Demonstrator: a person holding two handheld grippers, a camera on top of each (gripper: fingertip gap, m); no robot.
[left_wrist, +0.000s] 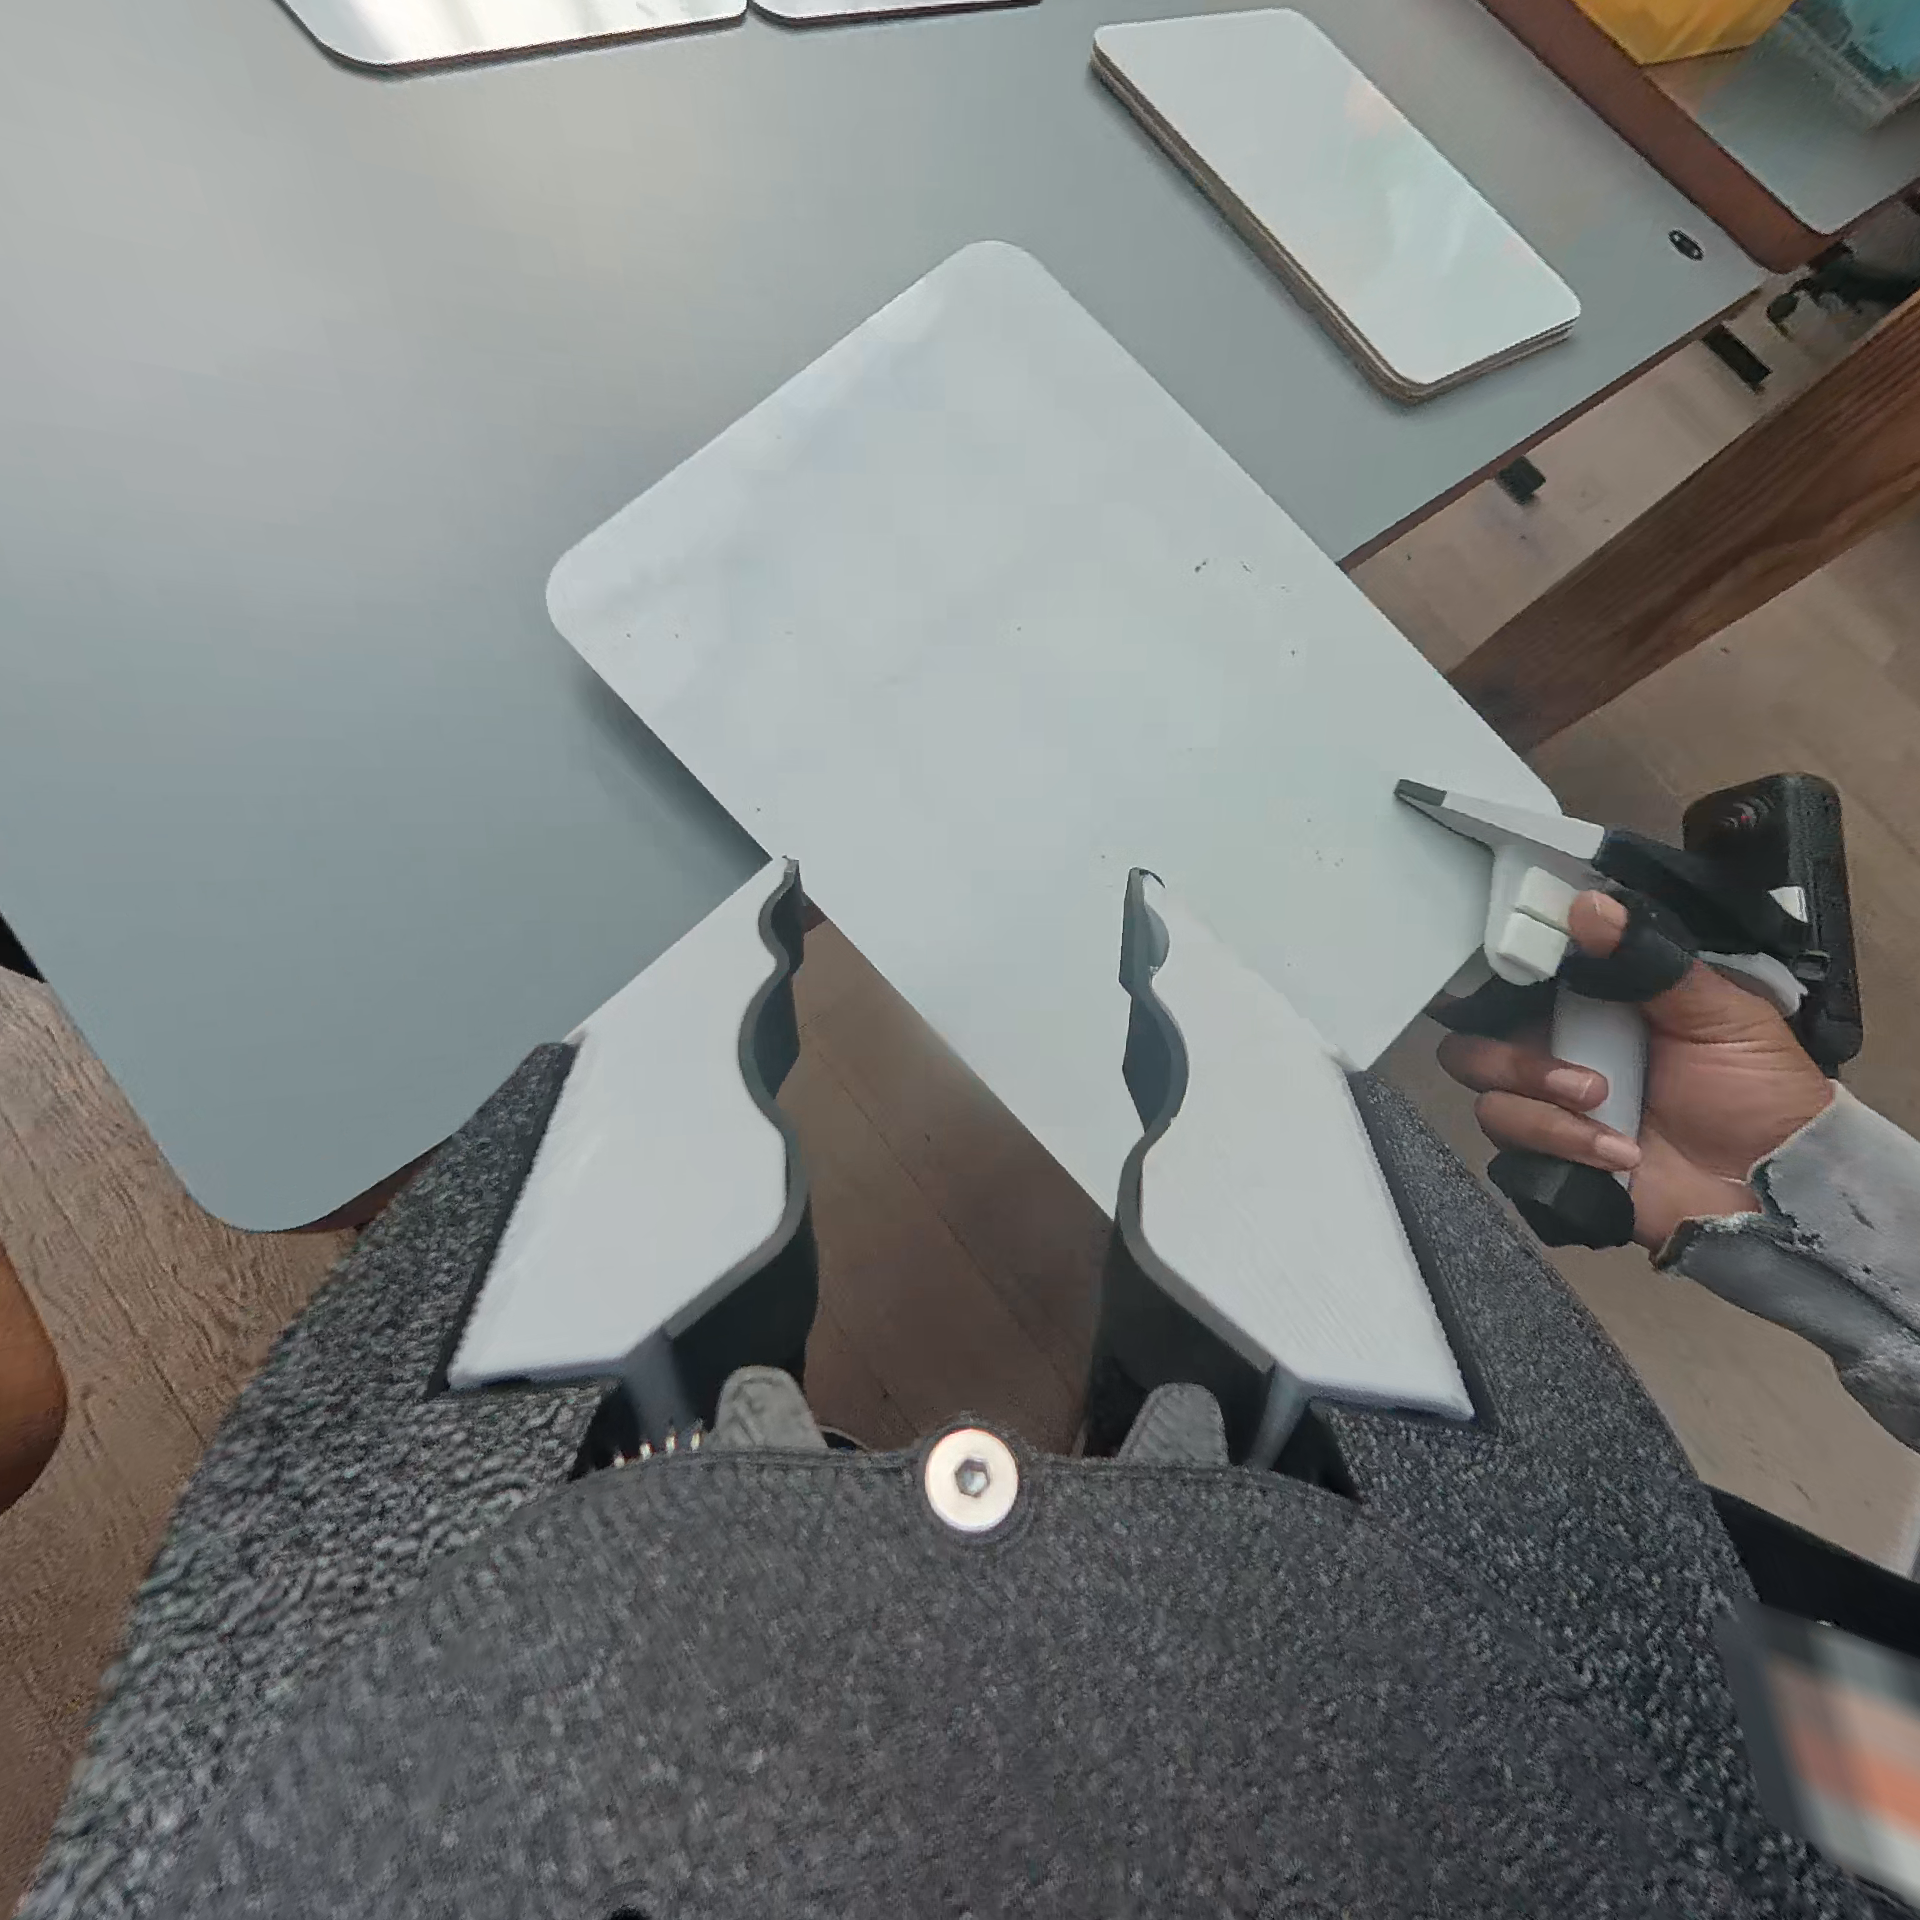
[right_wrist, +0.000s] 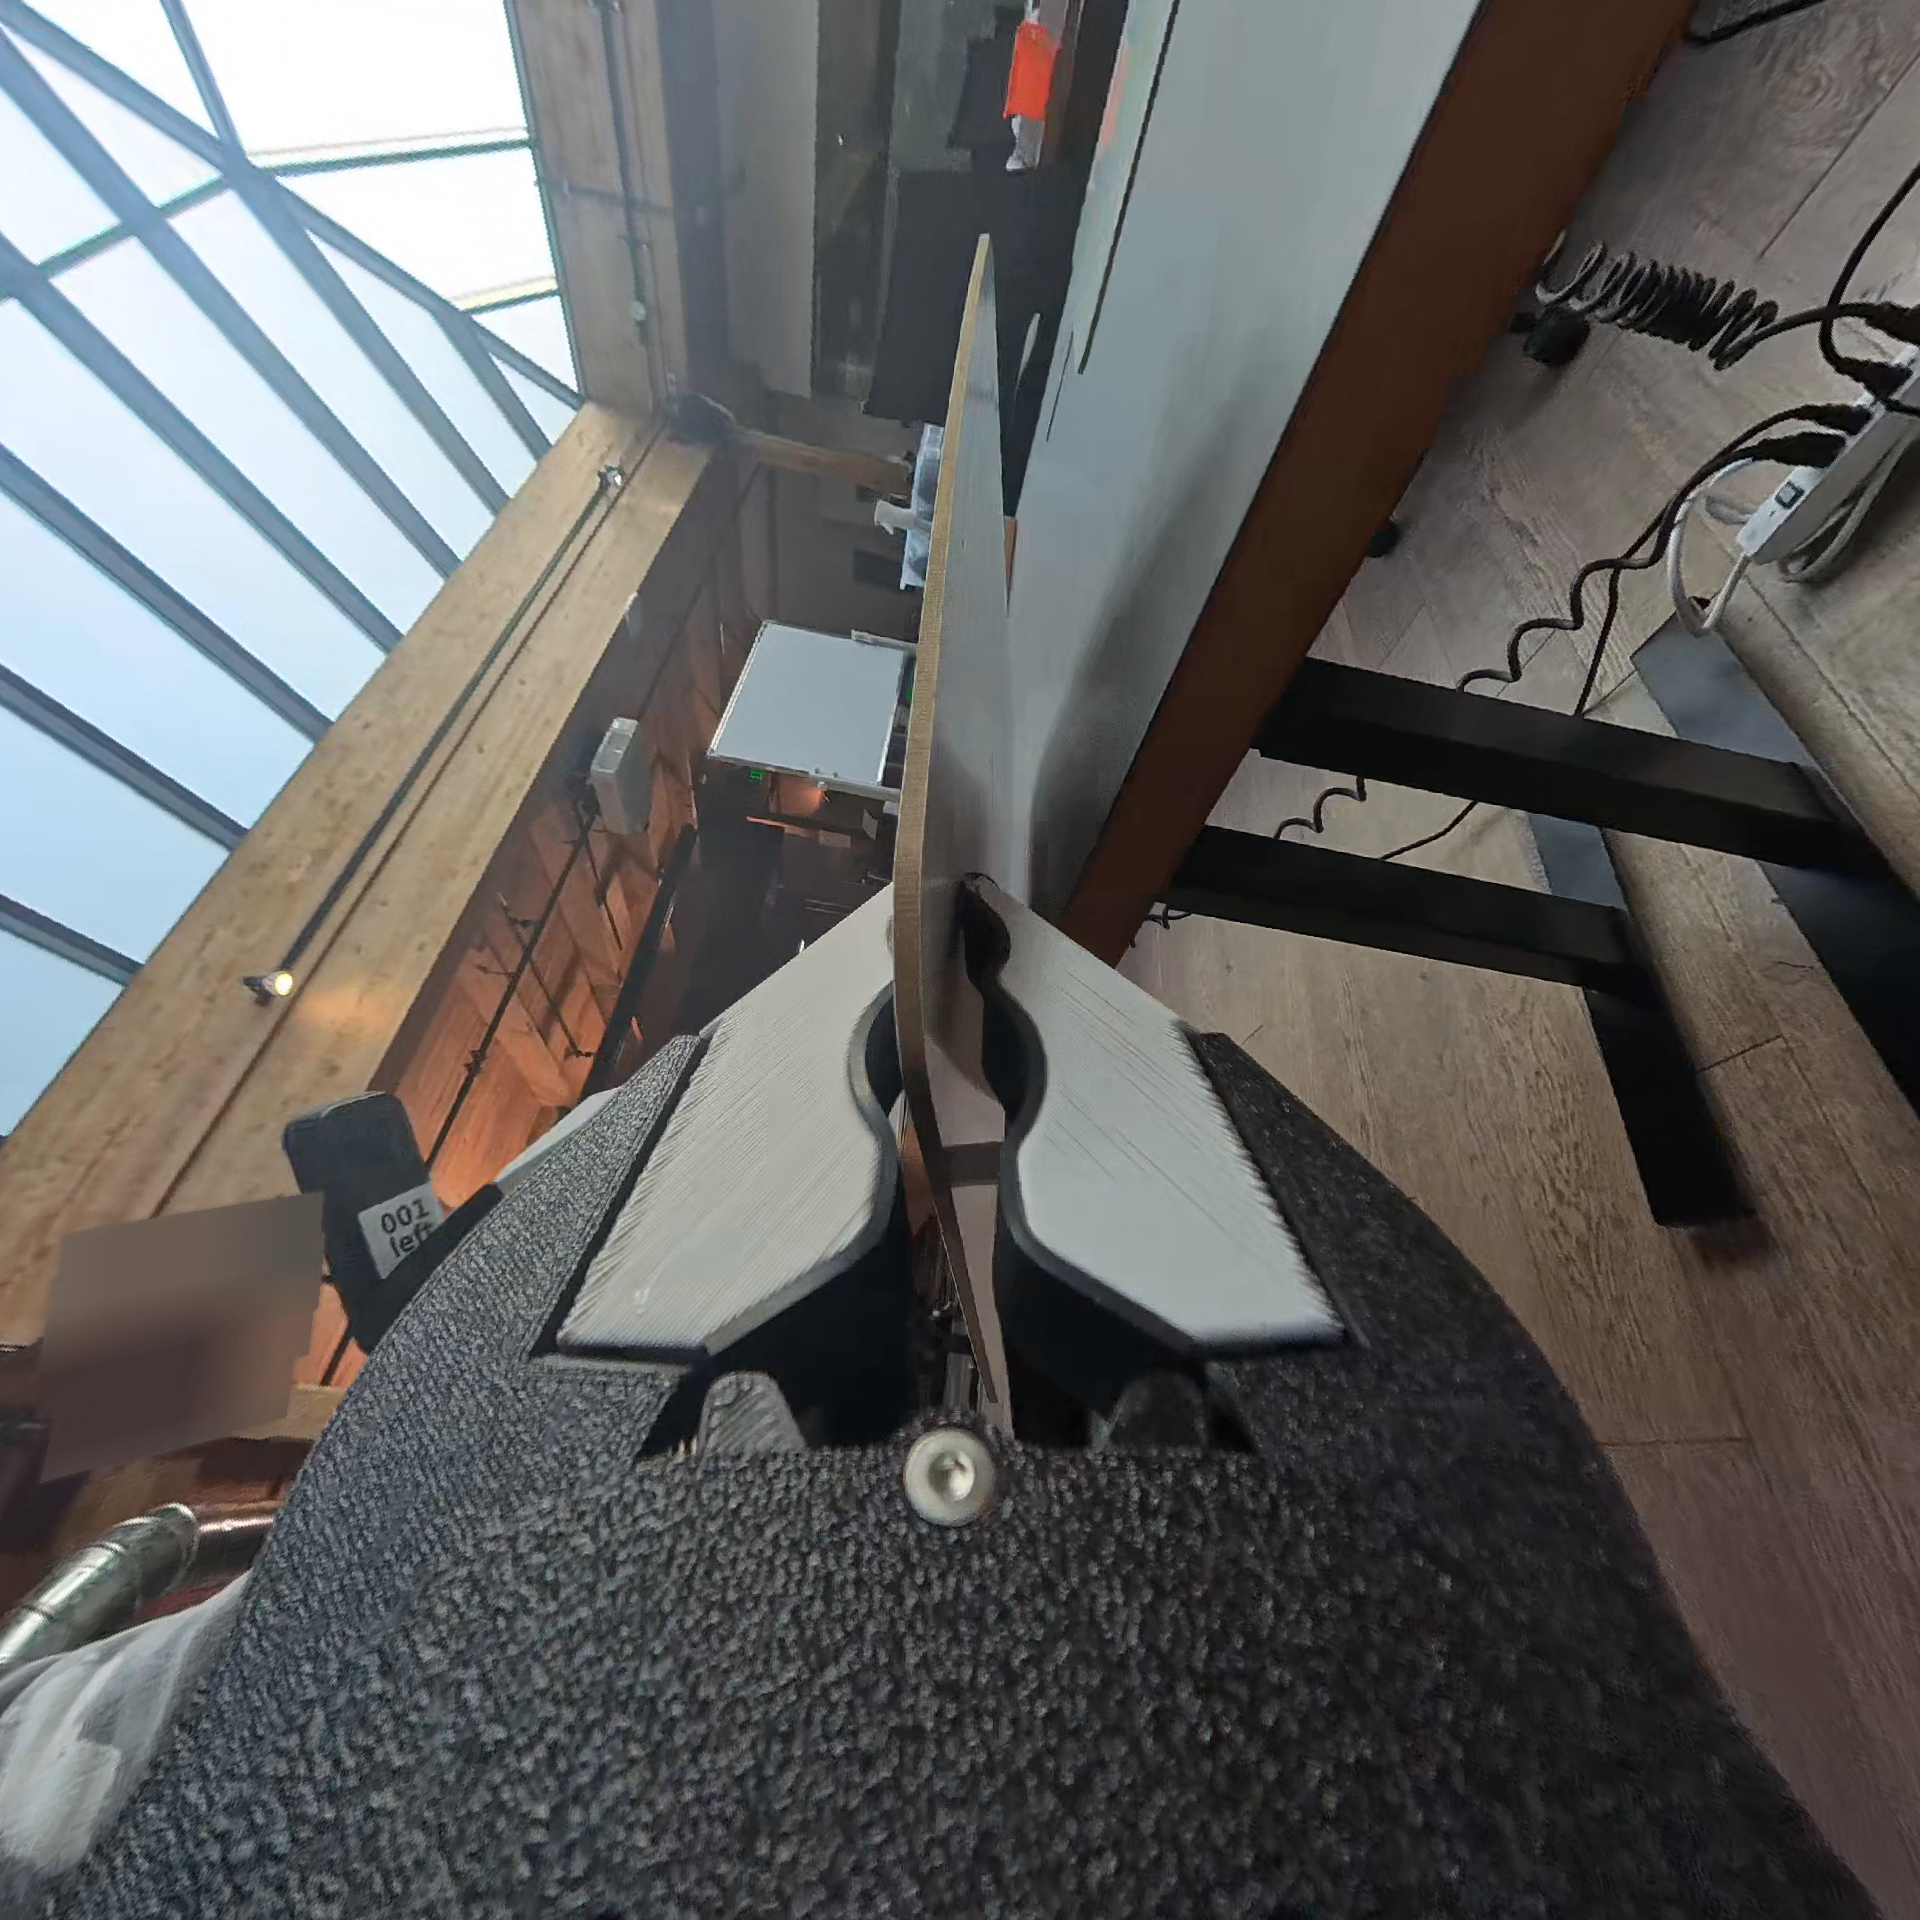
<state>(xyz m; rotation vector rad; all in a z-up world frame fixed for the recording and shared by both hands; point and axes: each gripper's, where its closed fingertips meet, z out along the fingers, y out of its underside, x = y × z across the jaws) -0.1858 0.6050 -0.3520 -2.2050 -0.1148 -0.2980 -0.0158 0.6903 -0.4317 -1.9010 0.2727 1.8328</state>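
The right tool (right_wrist: 951, 914) clamps the thin pale-grey rounded rectangular board (left_wrist: 997, 644) edge-on above the grey desk (left_wrist: 312, 468), while the left tool (left_wrist: 961, 883) gapes empty beside its near edge.

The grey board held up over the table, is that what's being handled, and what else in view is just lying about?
In hand:
- grey board, clamped at its edge by the right gripper
- left gripper, open, fingertips near the board's lower edge, holding nothing

Lying about:
- stack of boards on the table
- boards at the table's far edge
- power strip
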